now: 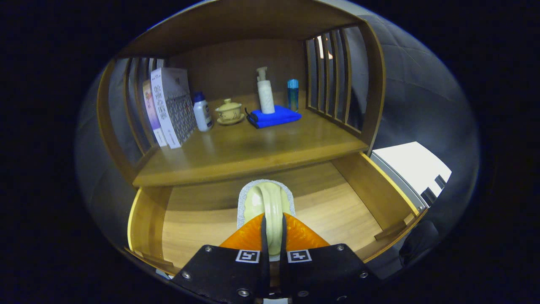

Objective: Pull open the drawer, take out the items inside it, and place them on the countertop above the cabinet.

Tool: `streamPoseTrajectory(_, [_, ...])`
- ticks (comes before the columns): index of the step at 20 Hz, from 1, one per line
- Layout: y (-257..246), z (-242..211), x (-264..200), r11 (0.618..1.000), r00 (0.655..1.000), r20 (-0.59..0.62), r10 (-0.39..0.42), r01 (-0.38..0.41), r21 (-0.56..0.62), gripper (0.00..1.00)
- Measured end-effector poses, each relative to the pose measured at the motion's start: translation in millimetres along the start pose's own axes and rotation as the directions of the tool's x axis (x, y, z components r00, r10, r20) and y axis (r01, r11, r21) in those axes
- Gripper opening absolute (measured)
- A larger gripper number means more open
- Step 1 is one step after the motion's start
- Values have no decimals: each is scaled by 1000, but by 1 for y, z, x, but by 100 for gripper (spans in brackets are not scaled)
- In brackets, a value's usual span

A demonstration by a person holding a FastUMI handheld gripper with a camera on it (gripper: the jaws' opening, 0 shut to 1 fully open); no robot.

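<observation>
The orange fingers (pixel 249 236) of the gripper (pixel 273 236) pinch the pale green handle of a scrub brush (pixel 265 200) with a grey-white pad beneath; it sits over the floor of the open drawer (pixel 358 185) — pale wood, nothing else seen inside; on the countertop (pixel 253 147) above stand books (pixel 168 105) with print too small to read, a white bottle (pixel 202 112), a lidded cup (pixel 229 112), a pump bottle (pixel 265 93) on a blue cloth (pixel 276 118) — a blue bottle (pixel 292 95) beside.

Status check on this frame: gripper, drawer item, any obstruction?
Gripper shut on pale green brush handle. Brush over open drawer, not yet on countertop. Countertop front clear; blue cloth further back.
</observation>
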State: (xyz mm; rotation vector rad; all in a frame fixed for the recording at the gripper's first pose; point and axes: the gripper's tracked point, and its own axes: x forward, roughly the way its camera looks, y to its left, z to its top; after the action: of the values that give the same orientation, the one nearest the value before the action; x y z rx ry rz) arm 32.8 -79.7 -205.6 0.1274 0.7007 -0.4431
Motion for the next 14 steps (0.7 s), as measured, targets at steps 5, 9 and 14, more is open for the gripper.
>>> streamPoseTrajectory(5, [15,41,0,998,997,77,22,-17,-55,9])
streamPoseTrajectory(9, [20,71,13,996,992,125,27,-16,-90,10])
streamPoseTrajectory(14, [32,103,43,993,975,206,77,-56,-107,9])
